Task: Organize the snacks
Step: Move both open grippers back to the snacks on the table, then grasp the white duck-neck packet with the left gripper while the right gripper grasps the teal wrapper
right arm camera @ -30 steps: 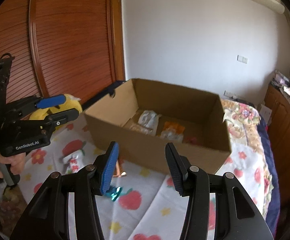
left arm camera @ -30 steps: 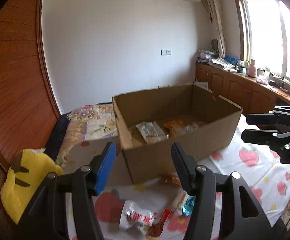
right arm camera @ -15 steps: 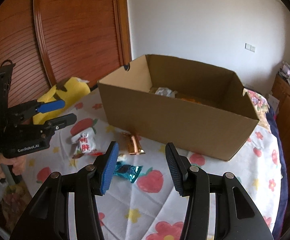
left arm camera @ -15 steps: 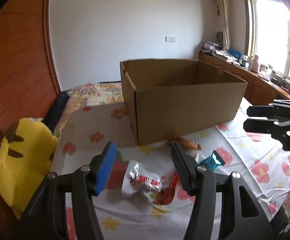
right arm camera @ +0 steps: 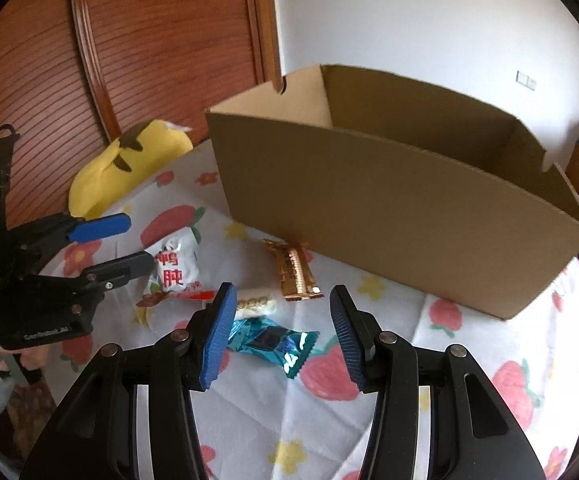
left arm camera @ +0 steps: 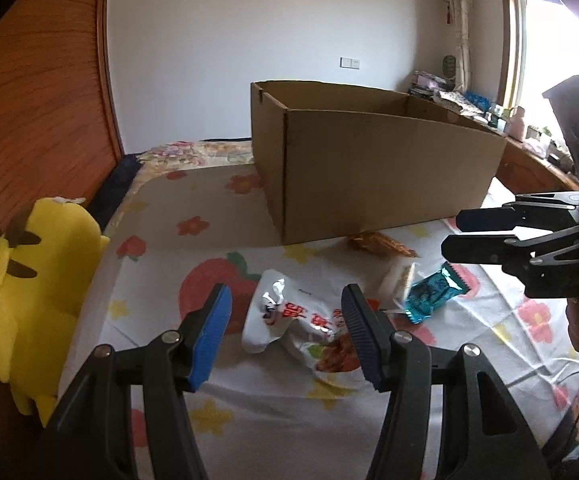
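Cardboard box [left arm camera: 369, 176] sits open-topped on the flowered sheet [left arm camera: 273, 412], far side of the loose snacks; its inside isn't visible from here. Yellow plush toy [left arm camera: 37, 300] at the sheet's left edge, not part of the job.

Four snacks lie on the sheet in front of the box. White pouch [left arm camera: 297, 320] with red print, biggest: crinkly foil, puffy, light, probably slippery; best pinched at a flat sealed end or across a crumpled fold. Brown bar [right arm camera: 295, 270], just beside the box wall: stiffer, flat, take across the narrow width. Teal candy [right arm camera: 271, 342]: small, light, glossy wrapper, grab across the middle or by a crimped end. Small white packet [right arm camera: 255, 306] between pouch and teal candy, touching or nearly so; hard to read.

Left gripper [left arm camera: 285, 336]: jaws spread wide, holding nothing, low over the white pouch, which sits between the fingers in view; contact can't be confirmed. Right gripper [right arm camera: 281, 338]: jaws also wide apart, empty, lined up over the teal candy, not touching it as far as I can tell.
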The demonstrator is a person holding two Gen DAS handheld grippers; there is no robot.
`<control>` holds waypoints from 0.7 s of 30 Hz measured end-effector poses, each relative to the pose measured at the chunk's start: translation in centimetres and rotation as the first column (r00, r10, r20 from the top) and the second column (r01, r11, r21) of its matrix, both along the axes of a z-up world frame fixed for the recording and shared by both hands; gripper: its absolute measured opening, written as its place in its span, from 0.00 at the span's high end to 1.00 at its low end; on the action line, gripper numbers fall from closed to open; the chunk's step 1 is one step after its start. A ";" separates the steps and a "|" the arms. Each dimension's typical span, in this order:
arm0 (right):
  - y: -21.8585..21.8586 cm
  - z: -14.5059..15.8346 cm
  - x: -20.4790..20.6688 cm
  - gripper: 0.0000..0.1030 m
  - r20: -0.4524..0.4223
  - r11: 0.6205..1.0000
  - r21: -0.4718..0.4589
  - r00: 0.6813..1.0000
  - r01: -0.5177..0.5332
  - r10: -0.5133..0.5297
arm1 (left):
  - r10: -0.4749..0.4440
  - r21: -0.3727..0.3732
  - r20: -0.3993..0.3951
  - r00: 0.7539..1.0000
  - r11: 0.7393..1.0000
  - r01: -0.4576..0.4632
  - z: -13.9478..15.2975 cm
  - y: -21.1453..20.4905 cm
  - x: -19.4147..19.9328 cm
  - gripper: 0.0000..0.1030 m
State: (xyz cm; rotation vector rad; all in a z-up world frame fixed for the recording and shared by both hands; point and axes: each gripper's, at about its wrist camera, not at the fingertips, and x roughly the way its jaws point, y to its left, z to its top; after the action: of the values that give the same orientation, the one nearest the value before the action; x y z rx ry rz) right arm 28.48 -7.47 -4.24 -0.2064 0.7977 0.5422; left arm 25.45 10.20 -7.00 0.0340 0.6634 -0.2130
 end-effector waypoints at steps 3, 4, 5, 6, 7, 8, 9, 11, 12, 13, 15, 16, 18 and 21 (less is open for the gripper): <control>0.5 -0.9 0.5 0.52 -0.021 1.000 -0.006 1.000 -0.013 0.013 | 0.004 -0.015 0.012 1.000 1.000 -0.003 0.1 0.3 -0.2 0.44; 0.6 -1.2 0.7 0.52 -0.029 1.000 -0.008 0.999 -0.019 0.019 | 0.006 -0.014 0.017 1.000 1.000 -0.006 0.1 0.3 -0.2 0.44; 0.8 -1.5 0.9 0.52 -0.038 1.000 -0.012 0.999 -0.027 0.027 | 0.009 -0.014 0.021 1.000 1.000 -0.009 0.1 0.4 -0.3 0.44; 1.0 -1.8 1.1 0.52 -0.047 0.999 -0.015 0.998 -0.031 0.031 | 0.011 -0.013 0.026 1.000 1.000 -0.011 0.2 0.4 -0.3 0.44; 1.1 -2.1 1.2 0.52 -0.055 0.999 -0.018 0.998 -0.035 0.034 | 0.013 -0.014 0.028 1.000 1.000 -0.012 0.2 0.5 -0.4 0.44; 1.2 -2.4 1.4 0.52 -0.064 0.999 -0.020 0.997 -0.041 0.040 | 0.015 -0.015 0.032 0.999 1.000 -0.015 0.2 0.5 -0.4 0.44; 1.3 -2.6 1.5 0.52 -0.073 0.999 -0.020 0.996 -0.046 0.044 | 0.017 -0.015 0.034 0.999 1.000 -0.017 0.2 0.6 -0.4 0.44; 1.4 -3.0 1.6 0.52 -0.091 0.998 -0.020 0.994 -0.056 0.054 | 0.019 -0.014 0.037 0.999 1.000 -0.019 0.3 0.6 -0.4 0.44; 1.5 -3.2 1.6 0.52 -0.097 0.998 -0.024 0.994 -0.061 0.058 | 0.021 -0.014 0.038 0.999 1.000 -0.021 0.3 0.6 -0.3 0.44; 1.6 -3.3 1.6 0.52 -0.103 0.997 -0.028 0.993 -0.067 0.063 | 0.022 -0.014 0.039 0.999 1.000 -0.021 0.3 0.6 -0.3 0.44; 1.6 -3.6 1.5 0.52 -0.113 0.996 -0.035 0.991 -0.078 0.074 | 0.025 -0.011 0.043 0.999 1.000 -0.024 0.3 0.6 -0.3 0.44; 1.6 -3.7 1.4 0.52 -0.116 0.996 -0.039 0.990 -0.082 0.077 | 0.027 -0.008 0.045 0.999 1.000 -0.026 0.3 0.6 -0.4 0.44; 1.4 -3.9 1.1 0.52 -0.123 0.995 -0.044 0.989 -0.091 0.085 | 0.030 0.001 0.055 0.998 1.000 -0.030 0.4 0.5 -0.5 0.44; 1.3 -4.1 0.5 0.52 -0.125 0.992 -0.062 0.987 -0.110 0.102 | 0.034 0.006 0.058 0.998 0.999 -0.034 0.4 0.4 -0.5 0.44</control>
State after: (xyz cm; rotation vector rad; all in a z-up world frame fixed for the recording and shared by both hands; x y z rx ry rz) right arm 28.99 -6.21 -8.38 -0.2828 0.9280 0.6330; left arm 24.90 10.55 -6.60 0.0357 0.6064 -0.1765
